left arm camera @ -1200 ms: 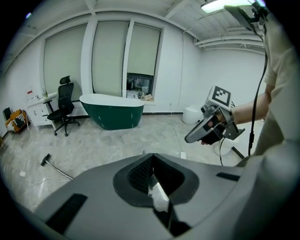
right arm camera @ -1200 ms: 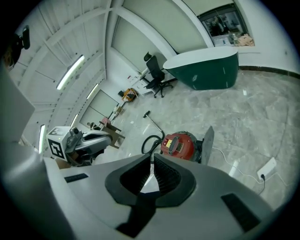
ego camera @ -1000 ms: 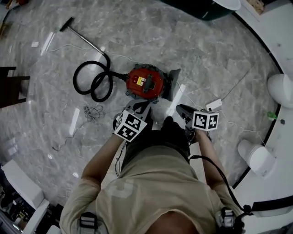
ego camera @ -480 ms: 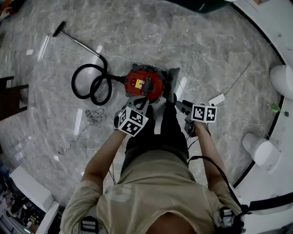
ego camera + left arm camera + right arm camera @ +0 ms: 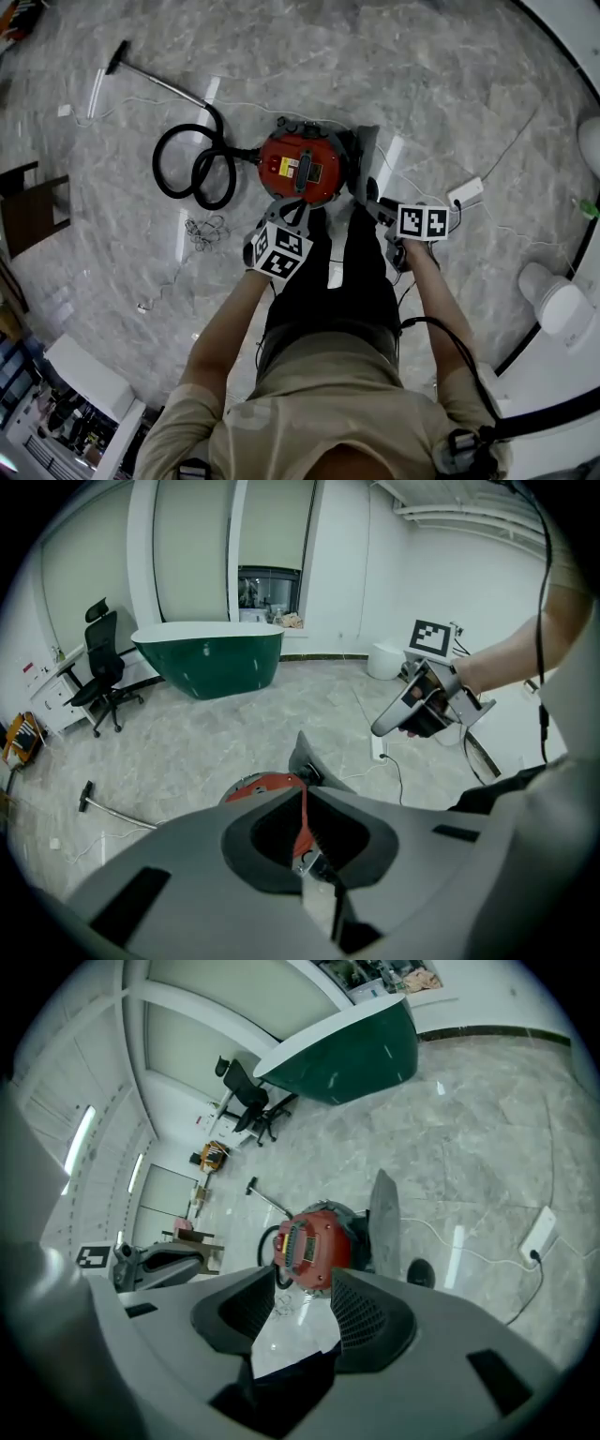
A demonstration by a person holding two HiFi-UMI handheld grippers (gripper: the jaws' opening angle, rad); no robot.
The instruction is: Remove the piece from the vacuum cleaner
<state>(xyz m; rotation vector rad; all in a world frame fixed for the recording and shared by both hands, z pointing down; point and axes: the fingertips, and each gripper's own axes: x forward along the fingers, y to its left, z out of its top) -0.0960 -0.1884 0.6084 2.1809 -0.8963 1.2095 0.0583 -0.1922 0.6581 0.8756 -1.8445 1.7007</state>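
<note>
The red canister vacuum cleaner (image 5: pixel 302 169) sits on the marble floor with its black hose (image 5: pixel 192 171) coiled at its left. A grey flap-like piece (image 5: pixel 366 155) stands up at its right side. My left gripper (image 5: pixel 289 214) is shut and empty, hovering just short of the vacuum's near edge. In the left gripper view the red body (image 5: pixel 262 785) shows behind the closed left gripper (image 5: pixel 304 792). My right gripper (image 5: pixel 367 200) is open and its jaws have just been opening, with nothing between them. The right gripper (image 5: pixel 305 1270) points at the vacuum (image 5: pixel 312 1241) and the grey piece (image 5: pixel 384 1213).
A white power strip (image 5: pixel 466 192) and its cables lie on the floor to the right. A tangle of cord (image 5: pixel 202 230) lies left of my legs. A green tub (image 5: pixel 211 658) and an office chair (image 5: pixel 103 663) stand farther off. White round fixtures (image 5: pixel 562 302) line the right wall.
Both grippers have come down and closer to the vacuum cleaner. My legs have stepped up beside it.
</note>
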